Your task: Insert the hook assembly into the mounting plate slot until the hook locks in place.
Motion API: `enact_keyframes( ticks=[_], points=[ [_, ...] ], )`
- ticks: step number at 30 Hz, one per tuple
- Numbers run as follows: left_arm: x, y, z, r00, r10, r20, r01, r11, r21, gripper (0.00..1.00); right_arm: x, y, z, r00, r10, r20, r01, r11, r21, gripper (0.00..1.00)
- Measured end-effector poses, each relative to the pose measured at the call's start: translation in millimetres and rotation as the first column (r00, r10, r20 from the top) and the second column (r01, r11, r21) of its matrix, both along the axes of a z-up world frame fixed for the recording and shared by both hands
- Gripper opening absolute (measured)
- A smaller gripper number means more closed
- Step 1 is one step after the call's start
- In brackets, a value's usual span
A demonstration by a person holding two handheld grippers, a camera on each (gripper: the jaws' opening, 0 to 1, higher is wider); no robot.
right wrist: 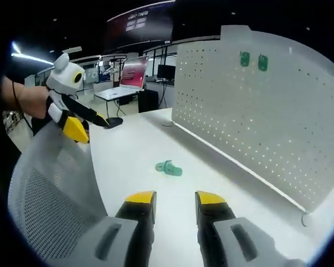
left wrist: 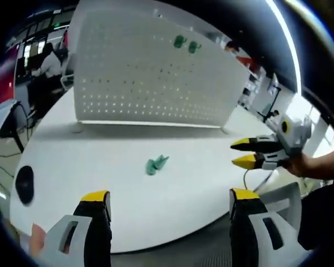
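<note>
A small green hook assembly lies loose on the white table; in the right gripper view the hook sits just beyond my jaws. The white perforated mounting plate stands upright at the back, with two green hooks fixed near its top; the plate and those hooks show again in the right gripper view. My left gripper is open and empty, short of the hook. My right gripper is open and empty too, and it enters the left gripper view from the right.
A black mouse lies near the table's left edge. A grey mesh chair back stands close beside the table. My left gripper hovers over the chair. A laptop sits on a far desk. People sit at the back left.
</note>
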State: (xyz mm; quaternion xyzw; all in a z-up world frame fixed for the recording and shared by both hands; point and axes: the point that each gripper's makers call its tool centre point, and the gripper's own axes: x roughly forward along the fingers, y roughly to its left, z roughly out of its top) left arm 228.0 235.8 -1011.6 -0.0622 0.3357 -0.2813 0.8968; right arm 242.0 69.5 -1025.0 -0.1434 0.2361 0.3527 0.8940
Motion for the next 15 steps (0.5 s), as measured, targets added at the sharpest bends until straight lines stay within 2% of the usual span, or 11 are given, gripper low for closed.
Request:
enact_keyframes(
  ticks=[7,10,15],
  points=[
    [0.5,6,-9.2,1.0,0.006,-0.028,-0.006,1.0,0.002,0.88,9,26,-25.5,0.993,0.106,-0.057,-0.109,0.993,-0.049,0.24],
    [1.8,8,-10.3,1.0,0.009,-0.028,-0.008,1.0,0.015,0.88,18,31,-40.8,0.985,0.148,-0.091,-0.159,0.98,-0.124,0.23],
    [6.1,11,-14.8,0.999,0.007,-0.032,-0.005,0.999,0.034,0.87,38,50,-48.6,0.979,0.169,-0.115,-0.181,0.979,-0.098,0.21]
  ],
)
